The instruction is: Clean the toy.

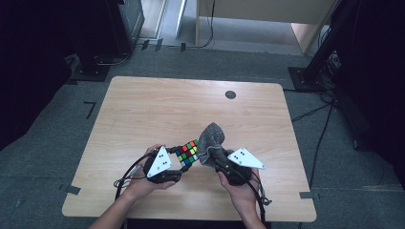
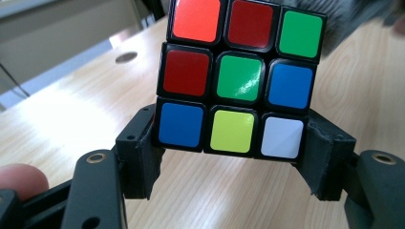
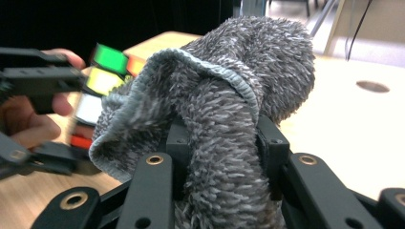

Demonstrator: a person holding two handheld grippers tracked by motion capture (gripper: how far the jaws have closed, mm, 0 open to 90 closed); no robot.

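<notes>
A colour-tiled puzzle cube [image 1: 187,152] is held above the wooden table [image 1: 143,109], with my left gripper [image 1: 177,164] shut on its lower row. In the left gripper view the cube [image 2: 239,76] fills the middle and both black jaws of that gripper [image 2: 231,143] press its bottom corners. My right gripper [image 1: 217,160] is shut on a fluffy grey cloth [image 1: 211,140], which bunches up against the cube's right side. In the right gripper view the cloth [image 3: 224,109] bulges over that gripper [image 3: 222,148], and the cube [image 3: 98,81] shows blurred behind it at the left.
A small dark round hole [image 1: 230,94] sits near the table's far edge. Black stands and cables [image 1: 315,71] flank the table on the carpet. Both hands are near the table's front edge [image 1: 191,217].
</notes>
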